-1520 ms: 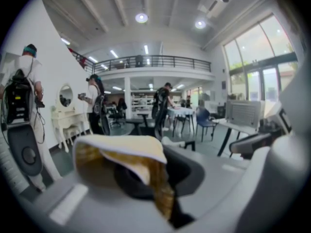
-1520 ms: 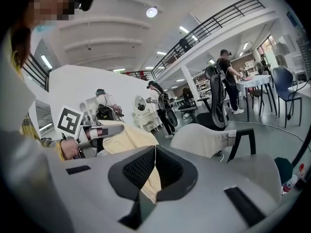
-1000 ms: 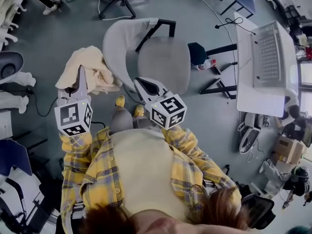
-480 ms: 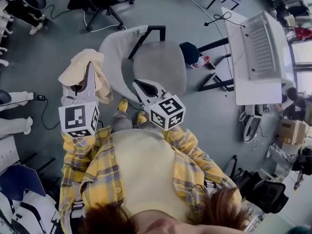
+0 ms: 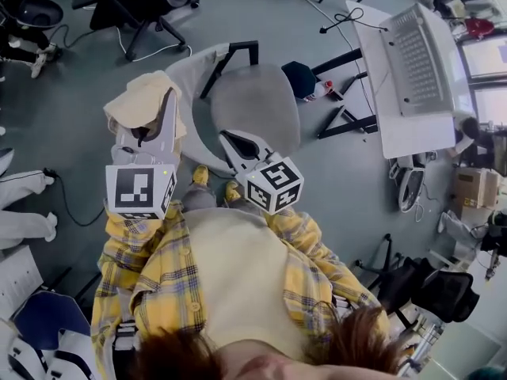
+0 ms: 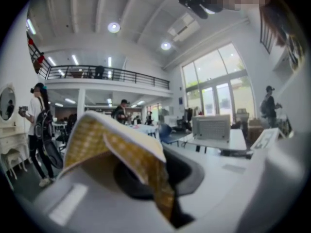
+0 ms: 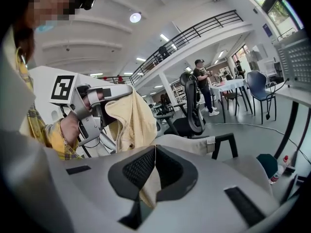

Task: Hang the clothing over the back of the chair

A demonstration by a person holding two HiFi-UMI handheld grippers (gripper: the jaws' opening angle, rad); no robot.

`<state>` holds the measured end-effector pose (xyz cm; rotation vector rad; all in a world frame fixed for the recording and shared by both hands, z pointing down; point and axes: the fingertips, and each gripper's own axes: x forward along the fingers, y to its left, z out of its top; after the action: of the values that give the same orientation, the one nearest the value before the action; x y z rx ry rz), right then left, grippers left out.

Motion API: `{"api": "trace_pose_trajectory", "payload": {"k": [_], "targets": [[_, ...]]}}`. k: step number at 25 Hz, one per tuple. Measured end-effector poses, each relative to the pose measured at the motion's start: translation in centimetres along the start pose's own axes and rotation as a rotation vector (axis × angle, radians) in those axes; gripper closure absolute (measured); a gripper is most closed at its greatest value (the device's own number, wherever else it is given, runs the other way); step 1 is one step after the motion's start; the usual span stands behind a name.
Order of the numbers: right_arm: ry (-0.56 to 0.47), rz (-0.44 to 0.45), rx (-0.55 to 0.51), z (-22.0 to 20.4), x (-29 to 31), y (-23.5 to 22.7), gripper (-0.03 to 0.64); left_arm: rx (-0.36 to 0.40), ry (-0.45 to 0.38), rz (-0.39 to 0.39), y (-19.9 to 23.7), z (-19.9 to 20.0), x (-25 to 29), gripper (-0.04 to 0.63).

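- The left hand-held gripper is pressed together on a fold of the clothing; a checked lining shows between its jaws.
- The clothing hangs from it in a cream bunch, clear of the floor and just beside the left edge of the chair back.
- The right hand-held gripper pinches a cream strip of the clothing, with its jaws closed.
- In the head view, that hand-held gripper points at the near edge of the chair's seat.

The cream garment hangs bunched in the air, just beside the backrest of the grey office chair.
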<state>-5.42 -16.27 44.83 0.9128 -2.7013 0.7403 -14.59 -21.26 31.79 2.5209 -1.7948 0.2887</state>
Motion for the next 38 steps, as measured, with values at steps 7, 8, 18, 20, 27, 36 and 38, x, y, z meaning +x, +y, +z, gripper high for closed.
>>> {"api": "trace_pose_trajectory", "payload": {"k": [7, 8, 18, 20, 27, 36, 38], "targets": [[0.000, -0.060, 0.032, -0.2, -0.1, -1.4, 0.601, -0.008, 0.055, -0.123, -2.1, -2.8, 4.1, 0.572], [0.000, -0.070, 0.037, -0.2, -0.2, -1.6, 0.601, -0.011, 0.063, -0.141, -2.5, -3.2, 4.6, 0.572], [-0.003, -0.150, 0.068, -0.3, -1.4, -3.4, 0.601, -0.019, 0.197, -0.285, -6.6, -8.8, 8.4, 0.571], [-0.004, -0.165, 0.074, -0.5, -1.8, -3.7, 0.601, -0.015, 0.226, -0.303, -7.2, -10.0, 8.8, 0.571], [-0.002, -0.190, 0.091, -1.1, -2.6, -4.1, 0.601, 0.009, 0.309, -0.341, -8.7, -13.0, 9.4, 0.571], [0.005, -0.194, 0.103, -1.5, -2.9, -4.6, 0.601, 0.064, 0.431, -0.383, -10.4, -16.7, 10.0, 0.569], [0.006, -0.195, 0.104, -1.6, -3.0, -4.8, 0.601, 0.064, 0.458, -0.388, -10.6, -17.3, 10.1, 0.564]]}}
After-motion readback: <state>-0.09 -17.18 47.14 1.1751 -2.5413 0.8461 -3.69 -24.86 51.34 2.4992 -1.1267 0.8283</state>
